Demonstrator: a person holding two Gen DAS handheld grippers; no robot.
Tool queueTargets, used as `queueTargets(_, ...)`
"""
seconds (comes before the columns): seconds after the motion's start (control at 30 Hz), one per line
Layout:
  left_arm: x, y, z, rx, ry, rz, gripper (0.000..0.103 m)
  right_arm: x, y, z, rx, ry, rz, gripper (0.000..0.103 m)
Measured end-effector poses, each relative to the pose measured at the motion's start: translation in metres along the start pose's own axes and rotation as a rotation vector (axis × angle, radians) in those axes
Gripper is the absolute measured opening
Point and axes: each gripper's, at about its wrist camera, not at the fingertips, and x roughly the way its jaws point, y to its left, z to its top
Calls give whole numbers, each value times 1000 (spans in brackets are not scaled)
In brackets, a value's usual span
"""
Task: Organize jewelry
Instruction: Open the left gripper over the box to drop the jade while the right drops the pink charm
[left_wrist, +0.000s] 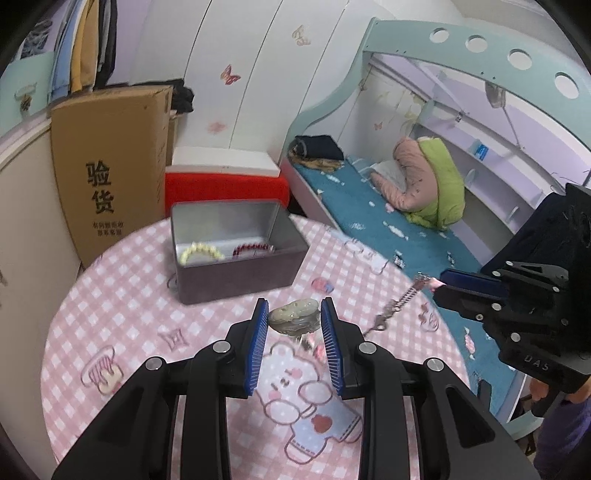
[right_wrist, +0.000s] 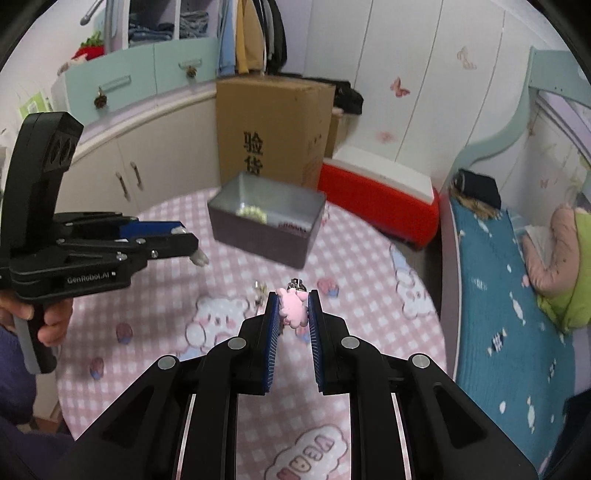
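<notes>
Left gripper (left_wrist: 294, 318) was clamped on a pale greenish-cream bracelet (left_wrist: 294, 316), pads touching it on both sides, held clear above the table. Right gripper (right_wrist: 293, 307) was pinched narrow on a pink bear charm (right_wrist: 293, 312); from the left view a silver chain (left_wrist: 397, 304) hung off that charm down and to the left, ending in a clasp just above the cloth. Both tongs were loaded, so the step in hand looked like mid-carry: two pieces lifted, neither yet deposited. Target was the open tin box (left_wrist: 236, 280) sitting on the pink checked tablecloth (left_wrist: 122, 280), ahead of the left gripper and near it, farther from the right. Inside it already lay a cream bead bracelet (left_wrist: 201, 252) on the left and a red bead bracelet (left_wrist: 253, 249) on the right, so roughly half the job seemed done. A small metal trinket (right_wrist: 259, 289) sat on the cloth just left of the right gripper; couldn't tell what it was, blurred. Next move, my read: bring the left gripper over the box rim, lower, release; then the right, high enough that the dangling chain cleared the near wall instead of snagging or draping outside. Chain would swing, so slow approach. Cardboard carton (left_wrist: 110, 162) and red cooler (left_wrist: 225, 188) stood behind the table, out of the path.
</notes>
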Motion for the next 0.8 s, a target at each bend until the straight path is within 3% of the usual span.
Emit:
queueTargets(0.4, 3, 10, 86, 16, -65, 12, 27, 10, -11, 78, 25, -120, 42, 17)
queueTargets(0.57, 35, 25, 104, 11, -11, 66, 27, 37, -14, 109, 58, -133, 78, 17)
queueTargets(0.8, 94, 56, 90, -26, 117, 108, 27, 105, -13, 114, 106, -39, 126, 17)
